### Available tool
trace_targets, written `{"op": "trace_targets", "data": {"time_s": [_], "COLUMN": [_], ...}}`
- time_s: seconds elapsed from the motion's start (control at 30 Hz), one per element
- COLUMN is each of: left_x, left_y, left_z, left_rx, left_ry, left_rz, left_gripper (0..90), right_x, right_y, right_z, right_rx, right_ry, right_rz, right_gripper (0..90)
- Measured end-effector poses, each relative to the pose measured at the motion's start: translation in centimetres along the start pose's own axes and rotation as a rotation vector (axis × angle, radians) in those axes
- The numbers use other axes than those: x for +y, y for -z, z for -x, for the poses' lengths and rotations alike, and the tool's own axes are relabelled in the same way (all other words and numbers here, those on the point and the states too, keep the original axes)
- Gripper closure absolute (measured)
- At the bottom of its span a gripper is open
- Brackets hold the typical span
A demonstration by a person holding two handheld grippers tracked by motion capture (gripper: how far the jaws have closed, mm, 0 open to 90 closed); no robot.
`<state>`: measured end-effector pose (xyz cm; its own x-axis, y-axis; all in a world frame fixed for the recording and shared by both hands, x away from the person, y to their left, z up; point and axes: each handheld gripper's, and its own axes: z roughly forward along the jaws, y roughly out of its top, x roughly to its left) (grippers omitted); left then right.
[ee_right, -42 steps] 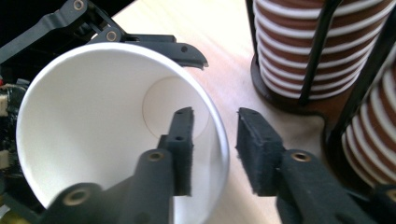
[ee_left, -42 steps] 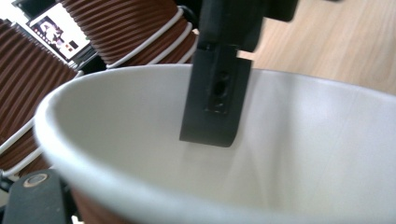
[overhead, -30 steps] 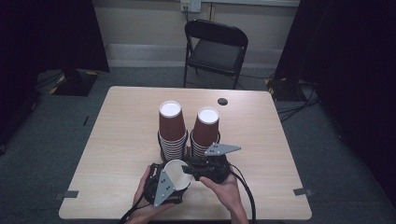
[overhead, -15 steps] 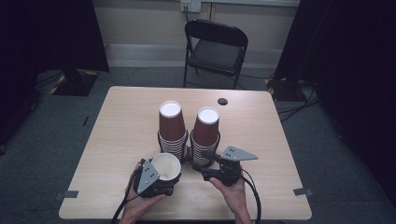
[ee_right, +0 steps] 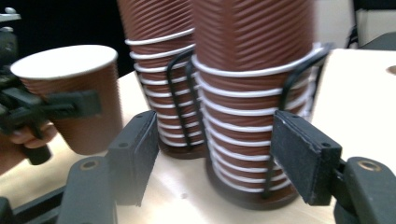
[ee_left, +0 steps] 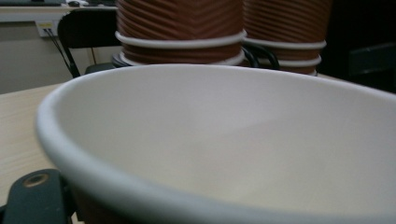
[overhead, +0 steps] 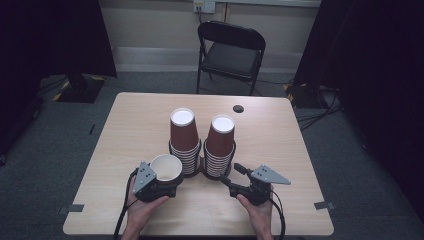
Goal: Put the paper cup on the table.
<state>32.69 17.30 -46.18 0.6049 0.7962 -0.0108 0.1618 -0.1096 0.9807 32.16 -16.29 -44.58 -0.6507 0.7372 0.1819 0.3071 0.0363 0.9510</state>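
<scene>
Wooden table (overhead: 280, 150), 2 black wire holders each full of stacked brown paper cups (overhead: 184, 142), 1 empty brown cup (overhead: 166, 169) pinched in left gripper (overhead: 172, 187) near the left stack, now pulled apart from right gripper (overhead: 231, 175), whose jaws have just been opening, nothing between them.

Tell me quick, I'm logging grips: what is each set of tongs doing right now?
Left tongs: shut on a single brown paper cup.
Right tongs: open, holding nothing, jaws just been opening, facing the right cup stack.
</scene>
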Motion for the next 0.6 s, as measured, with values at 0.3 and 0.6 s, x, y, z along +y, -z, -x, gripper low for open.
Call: {"op": "trace_targets", "data": {"time_s": [0.3,0.6], "left_x": [0.8,1.8], "left_y": [0.4,0.2], "left_z": [-2.0,-4.1], "left_rx": [0.057,0.105], "left_ry": [0.002,0.023], "left_rz": [0.007,0.017], "left_gripper": [11.0,10.7], "right_x": [-1.3,-2.7], "right_y": [1.2,1.9], "right_z": [1.5,2.7], "right_rx": [-0.085,-0.124], "right_ry": [-0.024,-0.04], "right_rz": [0.018,-0.001], "right_gripper": [27.8,22.1]}}
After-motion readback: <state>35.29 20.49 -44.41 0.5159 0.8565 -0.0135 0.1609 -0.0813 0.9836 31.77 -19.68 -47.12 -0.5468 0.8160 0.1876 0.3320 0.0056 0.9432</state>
